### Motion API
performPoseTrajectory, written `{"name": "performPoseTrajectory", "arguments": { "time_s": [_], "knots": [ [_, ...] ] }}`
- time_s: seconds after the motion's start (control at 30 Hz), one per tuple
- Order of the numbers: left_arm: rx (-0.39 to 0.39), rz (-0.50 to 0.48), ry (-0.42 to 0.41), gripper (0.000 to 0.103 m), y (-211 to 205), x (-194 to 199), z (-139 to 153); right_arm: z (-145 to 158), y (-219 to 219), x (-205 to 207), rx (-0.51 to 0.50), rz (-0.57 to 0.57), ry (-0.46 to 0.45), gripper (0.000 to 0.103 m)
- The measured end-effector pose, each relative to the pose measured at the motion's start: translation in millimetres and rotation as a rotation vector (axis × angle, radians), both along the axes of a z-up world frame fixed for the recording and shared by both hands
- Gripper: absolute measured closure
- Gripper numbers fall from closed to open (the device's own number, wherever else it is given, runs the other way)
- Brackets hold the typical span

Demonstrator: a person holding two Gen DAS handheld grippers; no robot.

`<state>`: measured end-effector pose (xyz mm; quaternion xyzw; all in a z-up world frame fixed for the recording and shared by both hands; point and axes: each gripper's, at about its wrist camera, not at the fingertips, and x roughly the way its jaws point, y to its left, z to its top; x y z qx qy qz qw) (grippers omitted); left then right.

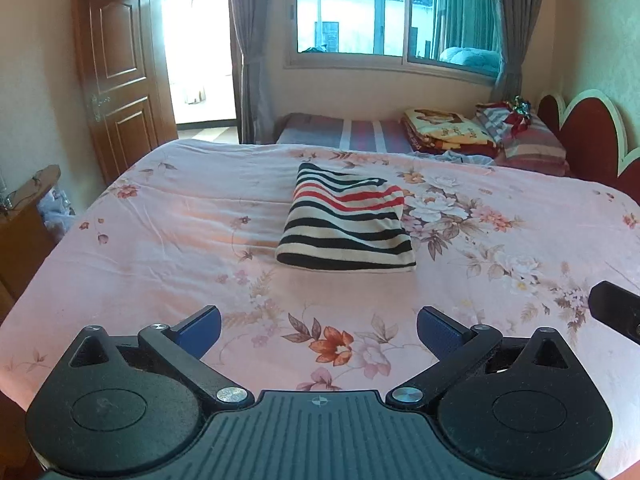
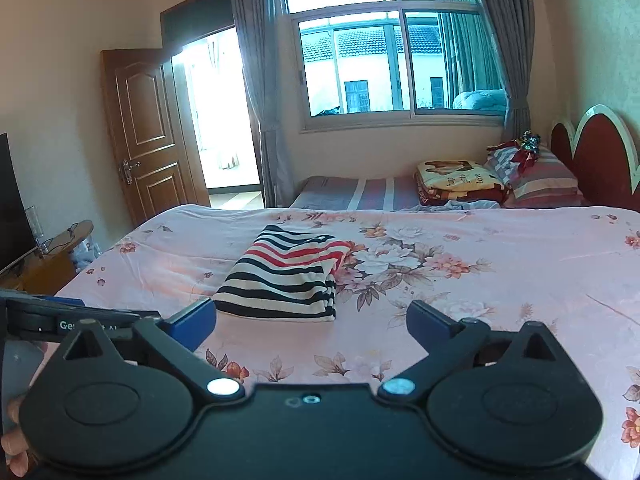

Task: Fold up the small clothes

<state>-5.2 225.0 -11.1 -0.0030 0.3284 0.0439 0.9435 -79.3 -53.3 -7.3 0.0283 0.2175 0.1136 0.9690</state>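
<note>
A striped garment (image 1: pixel 347 221) in black, cream and red lies folded into a compact rectangle on the pink floral bedsheet (image 1: pixel 160 220). It also shows in the right wrist view (image 2: pixel 286 276). My left gripper (image 1: pixel 319 326) is open and empty, held back from the garment near the bed's front edge. My right gripper (image 2: pixel 310 320) is open and empty, just short of the garment's near edge. A part of the right gripper shows at the right edge of the left wrist view (image 1: pixel 616 312). The left gripper shows at the left of the right wrist view (image 2: pixel 72 318).
A second bed (image 1: pixel 360 134) with folded blankets (image 1: pixel 444 130) and pillows (image 1: pixel 532 142) stands beyond, under the window (image 1: pixel 392 12). A red headboard (image 1: pixel 588 136) is at right. A wooden door (image 1: pixel 120 76) and a cabinet (image 1: pixel 24 216) are at left.
</note>
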Motion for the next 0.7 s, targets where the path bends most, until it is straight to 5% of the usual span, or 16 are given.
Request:
{"name": "performPoseTrajectory", "arguments": {
  "time_s": [0.5,0.7],
  "knots": [
    [-0.135,0.033,-0.066,0.000,10,-56,11,3,-5,-42,-0.010,-0.033,-0.049,0.001],
    [-0.077,0.042,-0.062,0.000,7,-62,13,2,-8,-44,-0.028,-0.058,-0.056,0.001]
  ]
}}
